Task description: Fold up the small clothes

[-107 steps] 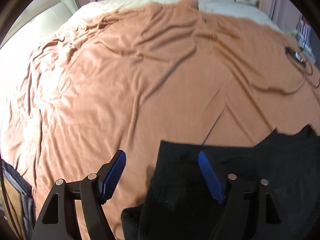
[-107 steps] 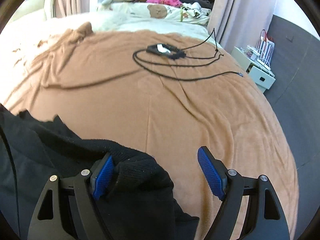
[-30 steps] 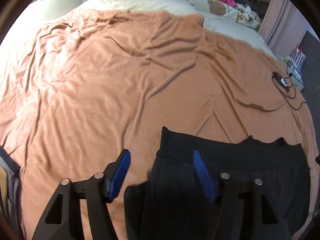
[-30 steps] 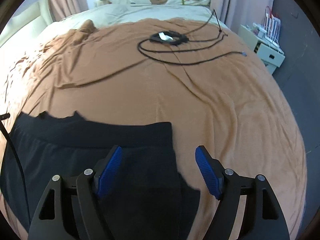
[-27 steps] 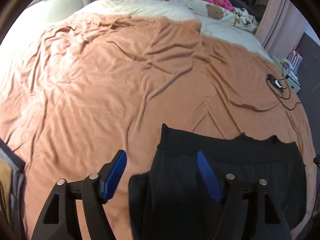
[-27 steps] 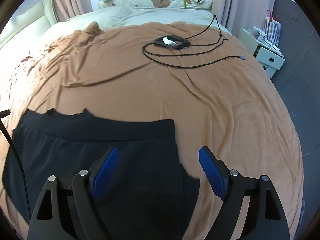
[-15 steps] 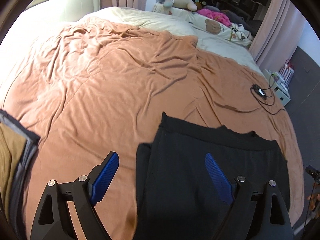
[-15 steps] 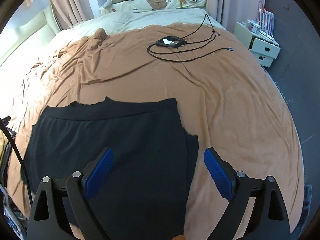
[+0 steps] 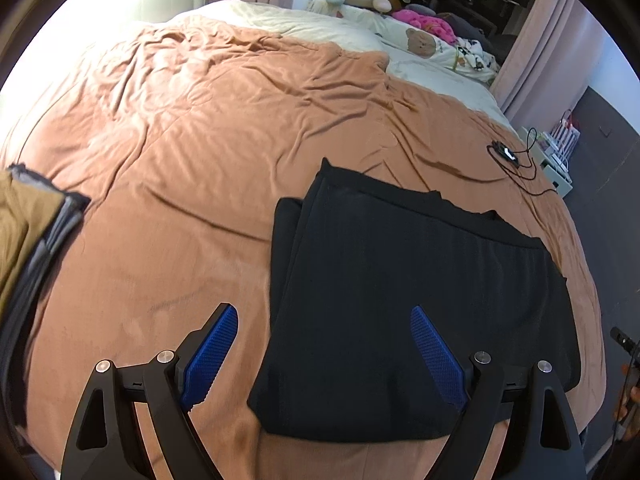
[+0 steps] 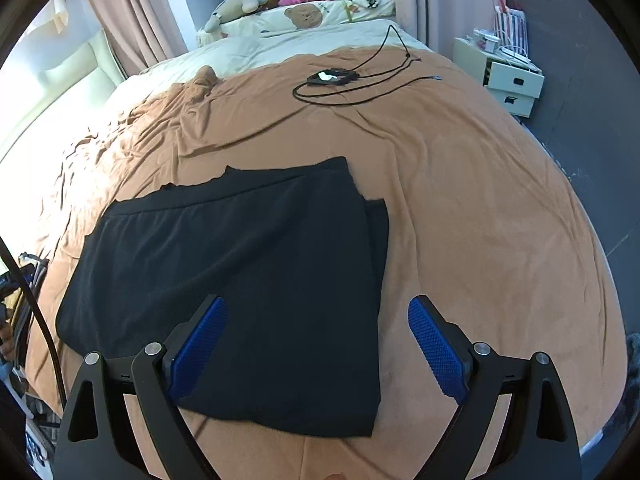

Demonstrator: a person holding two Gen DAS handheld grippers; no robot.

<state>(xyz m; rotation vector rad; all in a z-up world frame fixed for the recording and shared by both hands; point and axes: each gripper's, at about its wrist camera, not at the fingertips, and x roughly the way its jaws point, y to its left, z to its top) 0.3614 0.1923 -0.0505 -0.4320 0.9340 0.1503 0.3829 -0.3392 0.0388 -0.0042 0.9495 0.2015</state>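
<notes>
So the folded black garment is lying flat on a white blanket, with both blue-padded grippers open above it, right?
Not quite: the blanket is orange-brown, not white, as the right wrist view shows. The folded black garment does lie flat, with the left hand-held gripper and right hand-held gripper open.

A wide bed (image 10: pixel 460 184) under a rumpled tan blanket (image 9: pixel 192 128) fills the room. Cream pillows and soft toys (image 10: pixel 304 14) crowd its far edge. Pink curtains (image 10: pixel 136 20) hang behind, bright daylight falling from the left. A white nightstand (image 10: pixel 512 76) stands against the dark grey wall (image 10: pixel 580 60).
</notes>
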